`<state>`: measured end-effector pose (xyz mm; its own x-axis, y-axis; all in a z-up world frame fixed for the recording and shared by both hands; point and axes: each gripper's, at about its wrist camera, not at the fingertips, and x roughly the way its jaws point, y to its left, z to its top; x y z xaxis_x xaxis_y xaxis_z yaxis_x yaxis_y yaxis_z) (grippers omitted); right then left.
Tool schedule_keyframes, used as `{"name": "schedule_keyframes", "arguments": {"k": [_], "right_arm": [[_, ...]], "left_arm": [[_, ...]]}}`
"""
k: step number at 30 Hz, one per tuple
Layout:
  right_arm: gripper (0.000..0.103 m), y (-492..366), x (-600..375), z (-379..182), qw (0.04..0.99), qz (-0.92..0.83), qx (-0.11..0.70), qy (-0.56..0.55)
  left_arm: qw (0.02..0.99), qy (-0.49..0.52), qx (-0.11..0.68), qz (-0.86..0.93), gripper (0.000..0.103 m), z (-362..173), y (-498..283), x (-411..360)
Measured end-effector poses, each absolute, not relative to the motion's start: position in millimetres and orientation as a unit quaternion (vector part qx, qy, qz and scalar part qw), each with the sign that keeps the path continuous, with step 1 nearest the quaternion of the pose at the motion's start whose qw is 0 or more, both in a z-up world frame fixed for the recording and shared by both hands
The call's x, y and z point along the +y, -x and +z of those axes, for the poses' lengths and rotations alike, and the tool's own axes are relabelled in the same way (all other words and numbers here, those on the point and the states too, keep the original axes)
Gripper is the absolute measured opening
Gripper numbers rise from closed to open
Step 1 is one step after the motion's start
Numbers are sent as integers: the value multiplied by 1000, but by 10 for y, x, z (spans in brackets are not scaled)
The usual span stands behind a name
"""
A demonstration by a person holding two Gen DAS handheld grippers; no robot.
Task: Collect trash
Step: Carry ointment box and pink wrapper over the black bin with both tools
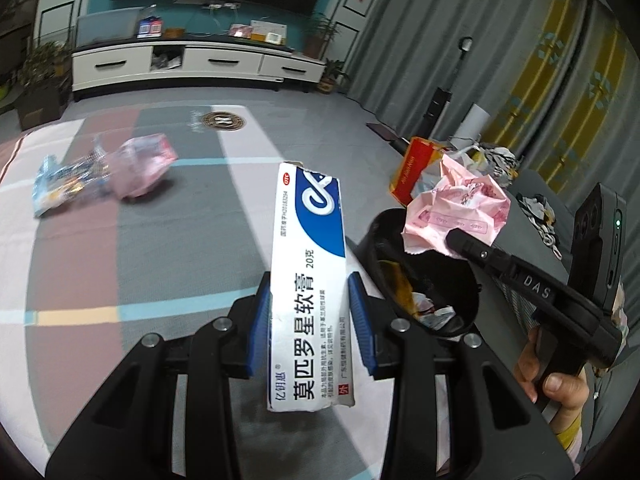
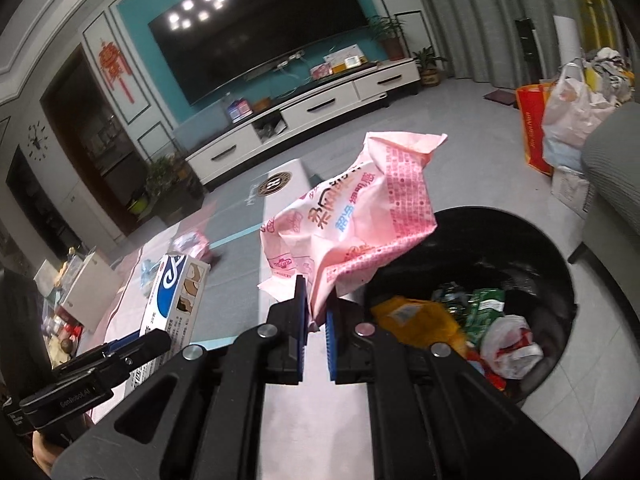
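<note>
My left gripper [image 1: 310, 312] is shut on a white and blue ointment box [image 1: 308, 256], which stands upright between the blue pads [image 1: 260, 320]. To its right is a black trash bin [image 1: 370, 236] with wrappers inside. My right gripper [image 2: 316, 320] is shut on the lower edge of a crumpled pink wrapper [image 2: 352, 232], held beside the rim of the bin [image 2: 560, 264]. The left wrist view shows that pink wrapper [image 1: 456, 204] over the bin's far rim. In the right wrist view the box [image 2: 176, 292] and the left gripper [image 2: 154, 340] appear at lower left.
A pink packet [image 1: 140, 168] and a blue wrapper [image 1: 56, 188] lie on the patterned floor mat [image 1: 80, 264]. A red bag [image 2: 532, 120] and a plastic bag [image 2: 572, 116] stand beside a grey sofa [image 2: 612, 152]. A TV stand [image 1: 192, 64] lines the far wall.
</note>
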<state>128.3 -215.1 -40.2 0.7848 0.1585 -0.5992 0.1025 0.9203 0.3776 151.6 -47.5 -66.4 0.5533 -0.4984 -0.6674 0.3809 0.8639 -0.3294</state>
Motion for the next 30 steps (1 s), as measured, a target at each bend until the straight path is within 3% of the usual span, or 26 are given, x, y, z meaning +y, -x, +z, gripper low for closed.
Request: {"name": "schedule_keyframes", "arguments": {"k": [30], "right_arm": [[9, -934, -3068, -626, 914, -69, 335, -217]], "left_arm": [[842, 16, 436, -317, 38, -922, -1892, -1973]]}}
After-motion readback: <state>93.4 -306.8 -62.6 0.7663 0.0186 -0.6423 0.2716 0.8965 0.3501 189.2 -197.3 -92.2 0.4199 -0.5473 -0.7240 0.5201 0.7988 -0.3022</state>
